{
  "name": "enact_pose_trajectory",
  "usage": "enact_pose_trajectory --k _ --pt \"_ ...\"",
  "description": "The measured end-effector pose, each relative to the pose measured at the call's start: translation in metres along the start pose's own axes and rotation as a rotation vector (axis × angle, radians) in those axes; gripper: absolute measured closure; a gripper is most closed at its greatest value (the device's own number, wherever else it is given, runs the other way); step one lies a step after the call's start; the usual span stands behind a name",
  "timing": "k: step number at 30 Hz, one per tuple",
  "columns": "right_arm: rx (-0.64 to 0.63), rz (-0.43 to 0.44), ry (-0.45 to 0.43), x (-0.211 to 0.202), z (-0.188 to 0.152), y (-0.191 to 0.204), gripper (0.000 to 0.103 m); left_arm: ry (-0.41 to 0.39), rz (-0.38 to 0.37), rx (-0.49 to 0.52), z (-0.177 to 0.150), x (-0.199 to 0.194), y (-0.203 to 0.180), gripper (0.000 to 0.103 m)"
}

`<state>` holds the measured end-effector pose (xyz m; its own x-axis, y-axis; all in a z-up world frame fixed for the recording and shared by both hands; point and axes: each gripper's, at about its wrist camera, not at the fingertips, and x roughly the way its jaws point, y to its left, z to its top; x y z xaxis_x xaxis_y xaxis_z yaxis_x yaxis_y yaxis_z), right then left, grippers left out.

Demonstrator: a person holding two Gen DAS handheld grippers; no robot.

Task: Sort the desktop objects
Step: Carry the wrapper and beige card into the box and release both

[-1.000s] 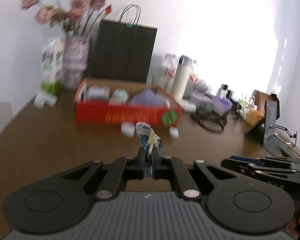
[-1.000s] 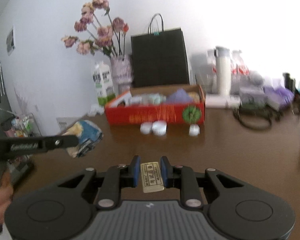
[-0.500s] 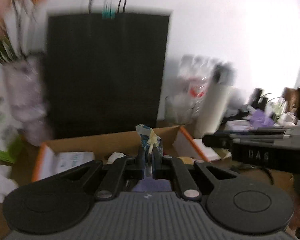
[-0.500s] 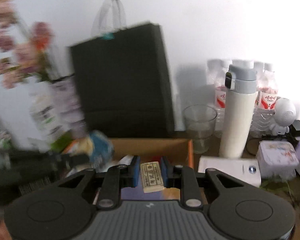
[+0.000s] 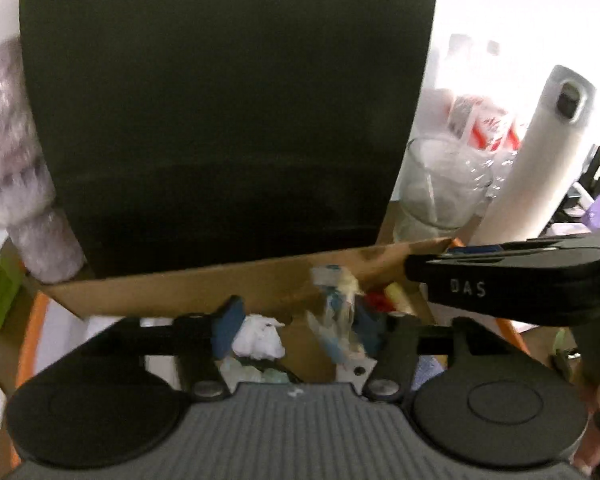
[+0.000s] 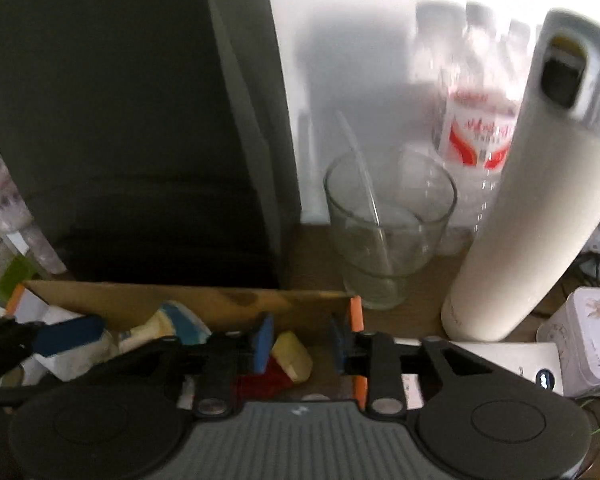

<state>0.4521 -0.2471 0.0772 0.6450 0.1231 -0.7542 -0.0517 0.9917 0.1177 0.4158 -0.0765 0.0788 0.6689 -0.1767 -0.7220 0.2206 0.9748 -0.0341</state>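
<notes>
1. Cardboard box (image 6: 188, 300) taken as landmark, standing on the desk (image 6: 316, 256).
2. Directly behind the box: paper bag (image 5: 220, 112), upright.
3. Behind the box's right corner: glass (image 6: 388, 232), with a thermos (image 6: 532, 208) to its right and bottles (image 6: 480, 128) further back.
4. Right of the box, before the thermos: tin (image 6: 592, 336).
5. Left of the box, behind: vase (image 5: 24, 184).
6. Inside the box: snack packet (image 5: 340, 320), tissue (image 5: 258, 338), wedge-shaped piece (image 6: 294, 354) near the right wall.
</notes>
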Motion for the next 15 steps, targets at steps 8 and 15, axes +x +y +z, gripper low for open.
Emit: enact_pose_trajectory --k 8,15 --pt "-0.025 0.003 -0.036 -0.056 -0.007 0.030 0.031 0.089 -0.013 -0.102 -0.009 -0.036 0.029 0.000" --pt "-0.059 -0.012 -0.025 -0.107 -0.033 0.040 0.029 0.125 0.057 -0.044 -0.026 -0.074 0.013 0.000"
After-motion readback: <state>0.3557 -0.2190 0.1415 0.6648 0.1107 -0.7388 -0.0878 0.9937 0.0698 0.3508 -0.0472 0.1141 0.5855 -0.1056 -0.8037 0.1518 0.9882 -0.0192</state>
